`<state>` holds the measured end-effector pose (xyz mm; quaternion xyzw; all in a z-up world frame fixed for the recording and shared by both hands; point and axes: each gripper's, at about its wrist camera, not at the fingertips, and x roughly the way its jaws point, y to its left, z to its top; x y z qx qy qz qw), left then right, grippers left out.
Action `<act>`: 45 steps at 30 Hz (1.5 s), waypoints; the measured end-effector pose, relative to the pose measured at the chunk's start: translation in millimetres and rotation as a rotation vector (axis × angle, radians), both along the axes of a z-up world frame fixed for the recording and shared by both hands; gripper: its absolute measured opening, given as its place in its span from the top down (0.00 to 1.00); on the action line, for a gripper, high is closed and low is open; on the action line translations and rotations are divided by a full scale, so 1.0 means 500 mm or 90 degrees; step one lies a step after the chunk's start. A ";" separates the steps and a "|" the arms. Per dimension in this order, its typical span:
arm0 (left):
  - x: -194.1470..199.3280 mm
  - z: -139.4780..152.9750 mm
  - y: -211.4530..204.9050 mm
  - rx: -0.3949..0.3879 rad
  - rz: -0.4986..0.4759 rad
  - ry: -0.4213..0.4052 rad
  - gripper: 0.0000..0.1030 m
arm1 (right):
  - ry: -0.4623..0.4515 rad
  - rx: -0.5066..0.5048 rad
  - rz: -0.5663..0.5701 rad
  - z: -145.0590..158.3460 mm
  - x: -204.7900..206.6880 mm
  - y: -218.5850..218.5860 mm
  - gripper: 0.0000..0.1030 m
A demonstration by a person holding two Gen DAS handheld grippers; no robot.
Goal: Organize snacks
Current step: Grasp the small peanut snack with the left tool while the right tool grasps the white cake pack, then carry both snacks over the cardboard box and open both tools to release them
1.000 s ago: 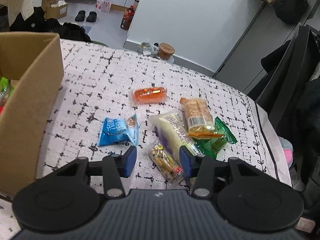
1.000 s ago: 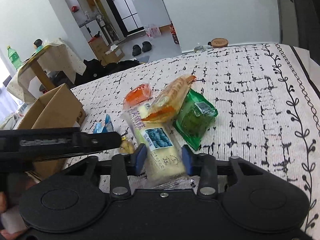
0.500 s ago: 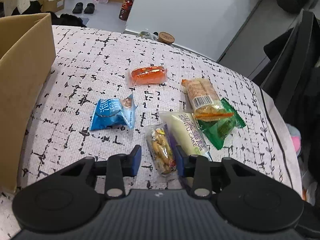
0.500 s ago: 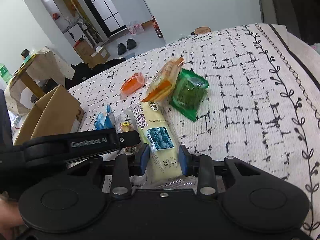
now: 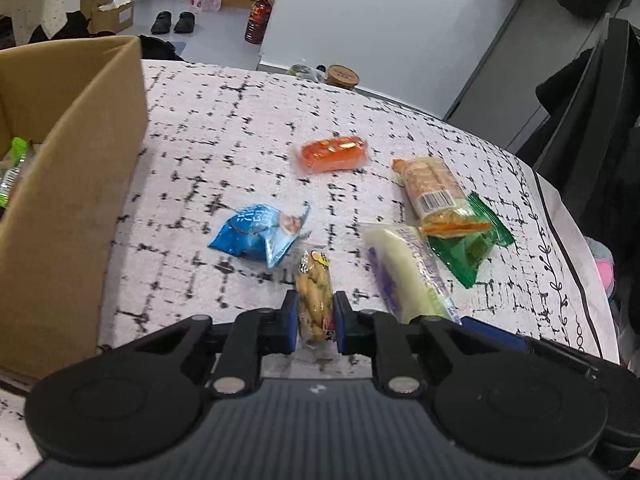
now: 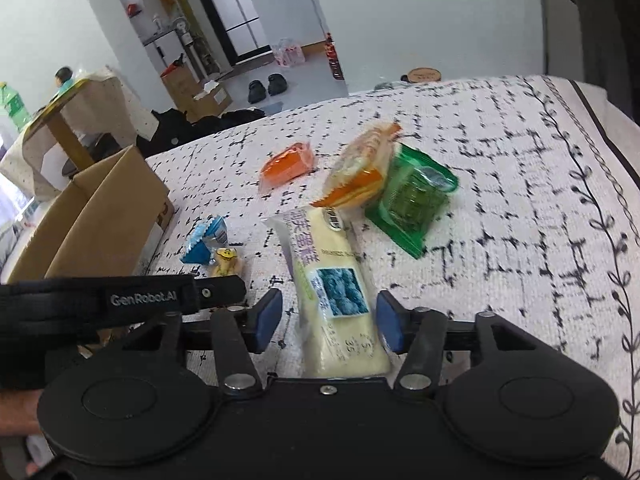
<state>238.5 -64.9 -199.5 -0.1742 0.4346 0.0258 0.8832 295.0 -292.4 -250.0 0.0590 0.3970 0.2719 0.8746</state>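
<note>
Left wrist view: I see the left gripper (image 5: 316, 322) closed on the peanut packet (image 5: 315, 294), both blue pads pressed against its sides, near the surface's (image 5: 224, 152) near edge. The blue snack bag (image 5: 260, 234) lies just beside the packet. The orange packet (image 5: 334, 154) lies toward the far edge. The cardboard box (image 5: 68, 200) stands at the left edge. The cracker pack (image 5: 434, 194) overlaps the green packet (image 5: 472, 246).

Right wrist view: I see the right gripper (image 6: 328, 322) open, its pads either side of the cream cake bar (image 6: 334, 292) without touching it. The bar lies on the surface (image 6: 520, 184), its far end just beside the cracker pack (image 6: 362, 174) and green packet (image 6: 416, 198).
</note>
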 end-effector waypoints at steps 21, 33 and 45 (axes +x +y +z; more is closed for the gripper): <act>-0.032 0.035 0.038 -0.012 0.020 -0.021 0.84 | -0.013 -0.055 0.017 -0.004 0.012 0.025 0.70; -0.046 0.083 0.044 -0.019 0.020 -0.058 0.84 | -0.020 0.009 -0.002 0.047 -0.011 0.013 0.71; -0.063 0.168 0.083 -0.010 0.036 -0.118 0.84 | -0.053 0.064 -0.006 0.110 -0.003 0.036 0.71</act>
